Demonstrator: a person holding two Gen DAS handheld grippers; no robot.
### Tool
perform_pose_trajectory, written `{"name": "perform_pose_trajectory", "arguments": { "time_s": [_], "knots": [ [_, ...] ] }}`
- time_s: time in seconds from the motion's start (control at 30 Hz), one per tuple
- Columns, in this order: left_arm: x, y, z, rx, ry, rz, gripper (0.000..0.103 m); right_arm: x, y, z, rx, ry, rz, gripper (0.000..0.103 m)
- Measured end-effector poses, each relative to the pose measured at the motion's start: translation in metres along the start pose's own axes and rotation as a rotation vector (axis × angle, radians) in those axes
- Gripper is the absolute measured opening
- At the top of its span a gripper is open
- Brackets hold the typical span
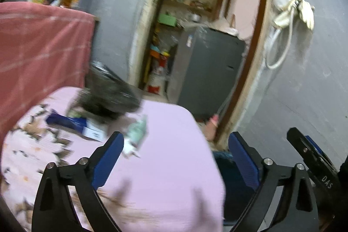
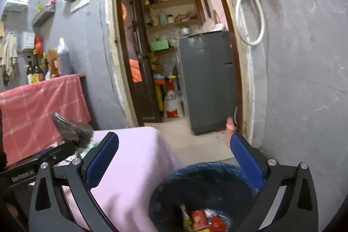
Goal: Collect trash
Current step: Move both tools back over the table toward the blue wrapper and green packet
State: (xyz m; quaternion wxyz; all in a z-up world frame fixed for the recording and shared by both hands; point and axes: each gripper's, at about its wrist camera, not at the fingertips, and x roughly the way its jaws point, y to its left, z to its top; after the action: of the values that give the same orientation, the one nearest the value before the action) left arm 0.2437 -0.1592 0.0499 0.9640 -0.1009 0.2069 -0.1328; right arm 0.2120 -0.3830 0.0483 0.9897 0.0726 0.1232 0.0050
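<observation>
Both tools — left tool [image 1: 176,151], right tool [image 2: 175,152] — spread apart, empty, pink-covered table [image 2: 139,158], trash bin [image 2: 208,177], grey walls

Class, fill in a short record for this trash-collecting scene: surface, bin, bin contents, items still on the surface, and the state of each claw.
surface: pink cloth
bin: blue bin, beside the cloth's edge
bin contents: red and yellow wrappers
items on surface: blue box, crumpled greenish wrapper, black bag
left claw: open, empty
right claw: open, empty, above the bin
</observation>
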Motion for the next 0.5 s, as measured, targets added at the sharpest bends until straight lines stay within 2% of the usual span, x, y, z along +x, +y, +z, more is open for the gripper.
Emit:
{"name": "perform_pose_trajectory", "arguments": {
  "time_s": [0.23, 0.5],
  "knots": [
    [-0.022, 0.049, 0.003, 0.012, -0.034, 0.112, 0.098, 0.007, 0.036, 0.002, -0.021, -0.013, 0.061, 0.103],
    [-0.037, 0.117, 0.006, -0.008, -0.020, 0.225, 0.098, 0.034, 0.088, 0.001, -0.076, 0.044, 0.128, 0.103]
  ]
}}
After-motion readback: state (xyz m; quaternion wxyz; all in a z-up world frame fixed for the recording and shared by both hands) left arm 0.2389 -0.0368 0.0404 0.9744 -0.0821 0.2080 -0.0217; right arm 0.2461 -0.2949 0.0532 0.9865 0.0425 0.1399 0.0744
